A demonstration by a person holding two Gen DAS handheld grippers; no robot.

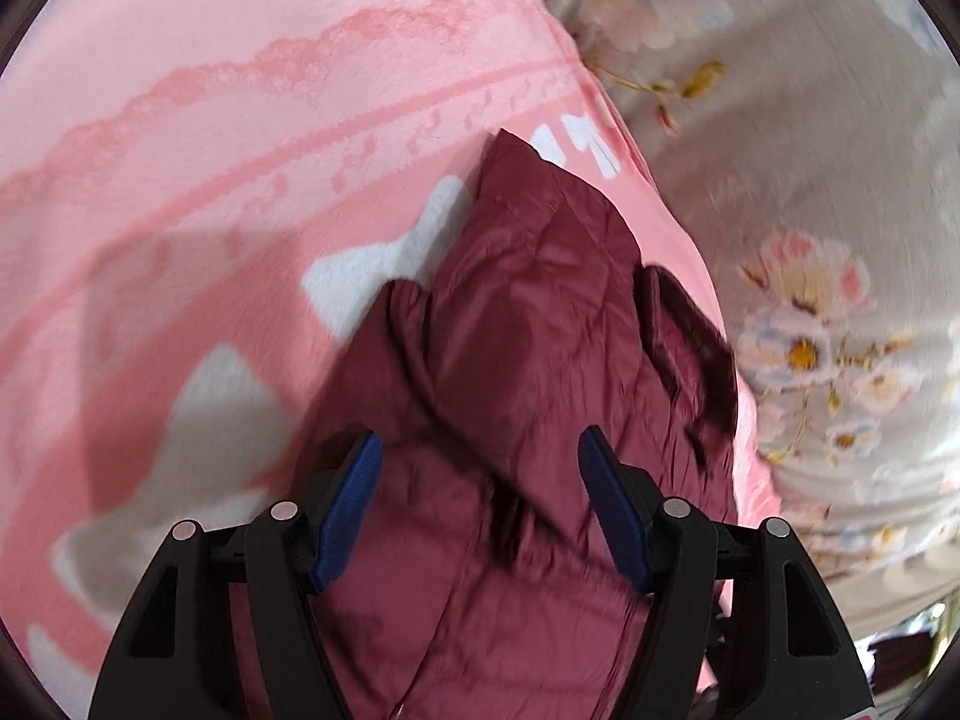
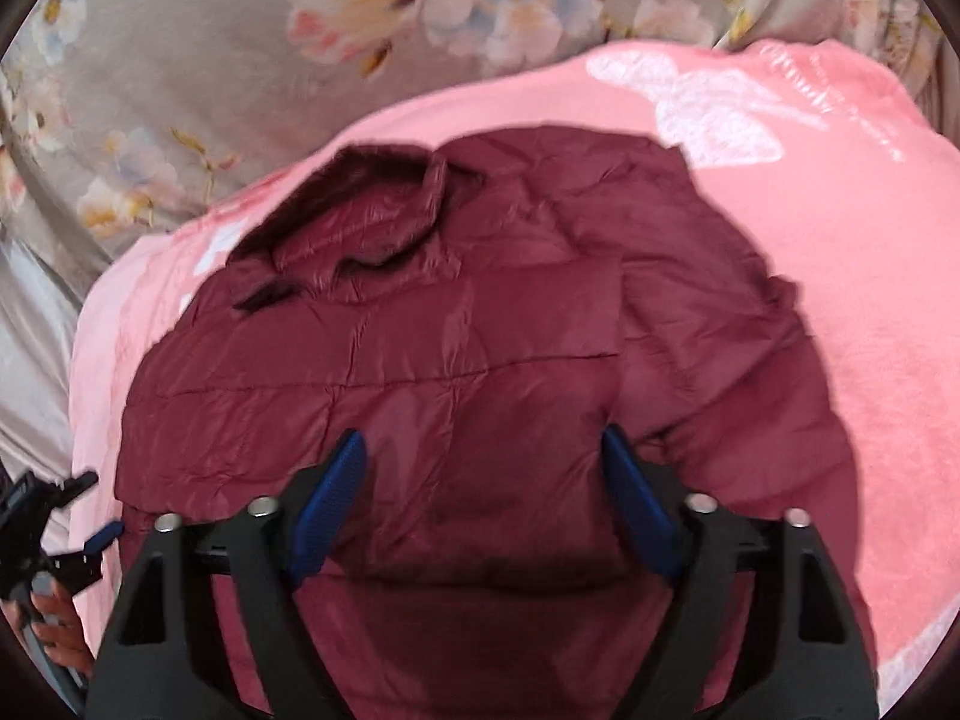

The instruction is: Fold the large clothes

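maroon quilted nylon is what i'm working with: the puffer jacket lies spread on the pink blanket, which covers a bed with a grey floral sheet, hood toward the far side in the right wrist view. my read is that i'm between grasps, lining up for the next fold. to do it well i'd pinch at a seam or hem edge rather than the slippery puffed middle, take both layers, and lift and carry the two sides together so the filling doesn't slide and the fold lands square. the right gripper hangs over the jacket's body with its fingers spread wide, nothing between them. the left gripper is likewise wide apart above a narrower run of the jacket, possibly a sleeve or side, gripping nothing; whether its fingers brush the fabric i cannot tell. both views are a little blurred.
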